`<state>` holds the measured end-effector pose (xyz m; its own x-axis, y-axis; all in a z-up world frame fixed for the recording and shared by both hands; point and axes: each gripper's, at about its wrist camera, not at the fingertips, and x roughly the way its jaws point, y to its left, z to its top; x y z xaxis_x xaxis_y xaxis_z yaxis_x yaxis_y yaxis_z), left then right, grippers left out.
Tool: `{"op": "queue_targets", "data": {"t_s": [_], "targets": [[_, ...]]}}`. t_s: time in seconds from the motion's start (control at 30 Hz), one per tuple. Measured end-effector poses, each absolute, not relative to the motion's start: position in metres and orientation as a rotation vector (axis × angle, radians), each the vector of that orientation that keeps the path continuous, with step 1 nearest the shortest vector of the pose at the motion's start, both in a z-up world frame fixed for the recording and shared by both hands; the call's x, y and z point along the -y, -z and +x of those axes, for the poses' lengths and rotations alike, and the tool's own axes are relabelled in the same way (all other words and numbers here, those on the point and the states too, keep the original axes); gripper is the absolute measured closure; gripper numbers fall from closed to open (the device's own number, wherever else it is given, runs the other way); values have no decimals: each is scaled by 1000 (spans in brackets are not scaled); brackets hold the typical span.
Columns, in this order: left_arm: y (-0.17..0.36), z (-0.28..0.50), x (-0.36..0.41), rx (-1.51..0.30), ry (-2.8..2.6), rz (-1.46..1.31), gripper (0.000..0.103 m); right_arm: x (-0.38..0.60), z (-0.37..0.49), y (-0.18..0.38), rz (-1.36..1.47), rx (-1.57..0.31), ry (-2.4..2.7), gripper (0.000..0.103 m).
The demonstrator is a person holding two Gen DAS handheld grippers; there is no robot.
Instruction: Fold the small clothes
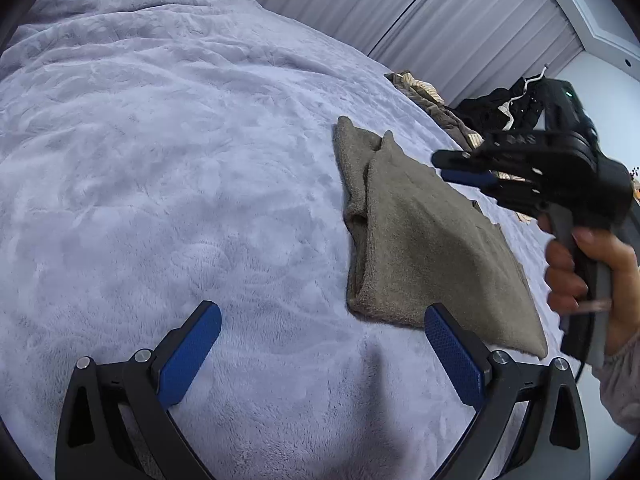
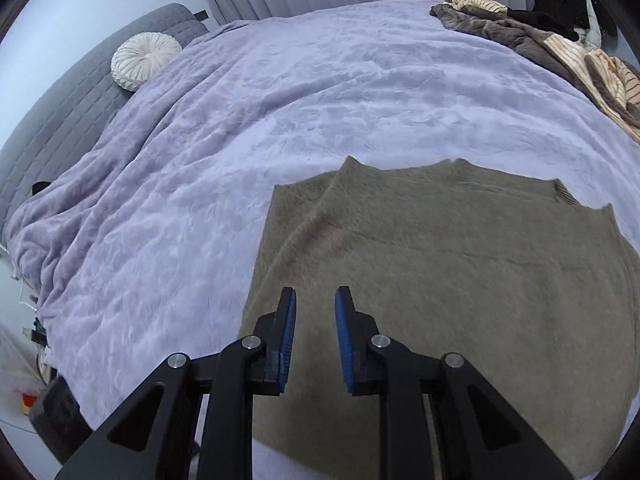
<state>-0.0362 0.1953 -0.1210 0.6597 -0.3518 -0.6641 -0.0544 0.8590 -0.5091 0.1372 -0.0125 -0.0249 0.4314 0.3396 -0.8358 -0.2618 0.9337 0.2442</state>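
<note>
Mid-fold: olive knit garment (image 2: 440, 280) lies half-folded on the lilac blanket (image 1: 160, 160). Right gripper (image 2: 315, 300) hovers at its 6 o'clock, jaws narrowly apart, empty — left gripper (image 1: 320, 320) wide open, empty. Next, probably grab an edge.

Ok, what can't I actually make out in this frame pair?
- Garment: right wrist view, near edge behind the right gripper; type unclear.
- Clothes pile: left wrist view, far part behind the blurred right gripper.
- Person: only a hand shows, cut by the frame edge.
</note>
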Motion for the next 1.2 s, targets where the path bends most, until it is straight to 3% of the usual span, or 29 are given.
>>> {"op": "queue_targets", "data": {"t_s": [0.23,0.33,0.4,0.57,0.67,1.2], "targets": [[126,-35,-194,-840,177,-517,2,-37,178,85,120,-1167,-333,80],[127,-35,-196,-836,183,-528,2,-62,161,79,-40,-1127,-445,78],[126,-35,-195,-838,180,-519,2,-59,149,71,-4,-1136,-554,77],[126,-35,-193,-843,173,-502,1,-19,107,51,84,-1124,-559,77],[127,-34,-191,-849,167,-488,1,14,75,48,147,-1134,-551,69],[108,-30,-172,-948,80,-371,2,158,-57,76,533,-1097,-383,63]]}}
